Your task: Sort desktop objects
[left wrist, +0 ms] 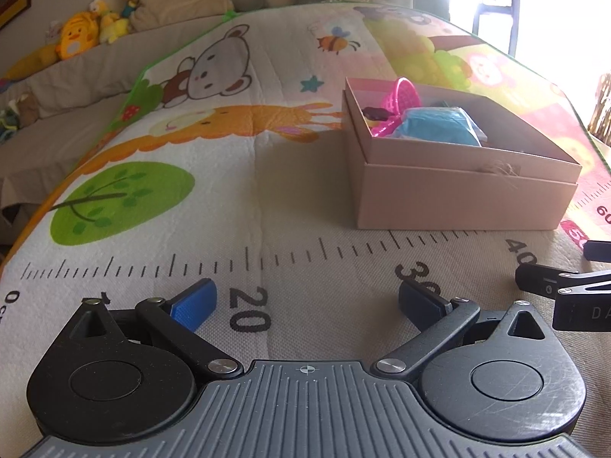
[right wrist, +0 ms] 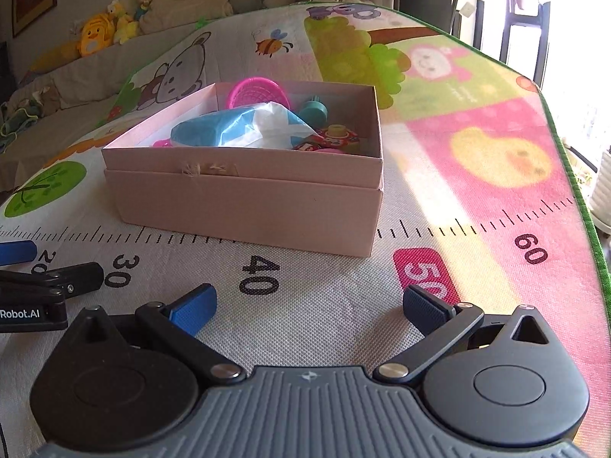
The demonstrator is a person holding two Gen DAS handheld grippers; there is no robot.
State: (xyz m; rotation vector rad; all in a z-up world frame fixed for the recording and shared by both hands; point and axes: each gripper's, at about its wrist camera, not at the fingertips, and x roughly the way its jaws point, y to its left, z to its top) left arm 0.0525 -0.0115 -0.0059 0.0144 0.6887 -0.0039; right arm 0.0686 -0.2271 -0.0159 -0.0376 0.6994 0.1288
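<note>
L gripper (left wrist: 305,305): released, jaws wide, nothing between, low over play mat (left wrist: 267,198) at near edge by the printed ruler. R gripper (right wrist: 309,305): same, released, empty, just beside L. Pink box (right wrist: 248,206) sits on mat mid-way, nearer the right edge, open top. Inside: blue-white packet (right wrist: 244,129), pink basket (right wrist: 256,91) at far wall, teal toy (right wrist: 315,110), red-yellow item (right wrist: 336,135). Plush toys (left wrist: 80,34) on sofa behind mat.

Ruler numbers 20, 30, 40, 50, 60 on the mat (right wrist: 324,305); "Robot.AI" on the left gripper (right wrist: 23,315).
</note>
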